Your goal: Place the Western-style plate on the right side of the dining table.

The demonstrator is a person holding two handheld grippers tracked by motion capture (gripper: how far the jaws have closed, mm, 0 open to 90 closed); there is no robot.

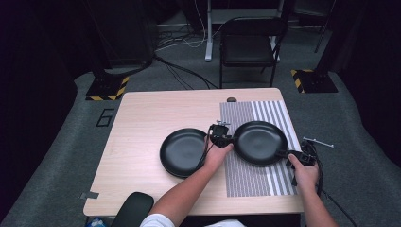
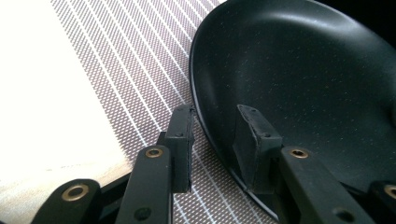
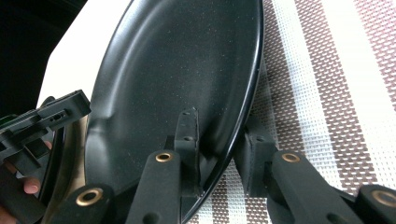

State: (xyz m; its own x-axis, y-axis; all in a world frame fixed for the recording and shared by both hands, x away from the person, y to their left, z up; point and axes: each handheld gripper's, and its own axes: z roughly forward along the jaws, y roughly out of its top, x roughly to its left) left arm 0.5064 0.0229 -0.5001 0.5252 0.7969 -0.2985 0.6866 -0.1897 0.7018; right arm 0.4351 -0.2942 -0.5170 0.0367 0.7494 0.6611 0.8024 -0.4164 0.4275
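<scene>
Right plate: black round plate (image 1: pixel 261 142) sitting over the striped placemat (image 1: pixel 250 182) on the right half of the table; both grippers are on its rim, one per side.

Left gripper: the left gripper (image 1: pixel 221 136) sits at the right plate's left edge, between the two plates. In the left gripper view (image 2: pixel 212 140) one jaw is outside the rim over the mat and the other is inside the dish, so the jaws straddle the rim. There's a visible gap between the outer jaw and the rim, so it's not pinched tight, more like jaws apart around the edge.

Right gripper: the right gripper (image 1: pixel 295 155) is at the plate's lower right edge. In the right gripper view (image 3: pixel 217 154) the rim runs right between the jaws, one pad inside the dish and one underneath/outside, and they look closed onto it.

Plate tilt: in the right gripper view the plate (image 3: pixel 177 79) looks lifted on that side, with its rim up off the mat, but I can't tell exactly how far.

Left plate: a second black plate (image 1: pixel 183 152) lies flat on the bare wood (image 1: pixel 137 127), just beside the first one; can't tell if the rims touch.

Hands: left hand (image 1: pixel 217 153) is over the left plate's right edge, right hand (image 1: pixel 305 172) is at the table's right edge.

Background: a black folding chair (image 1: pixel 248 45) stands past the far side of the table, well apart from everything.
</scene>
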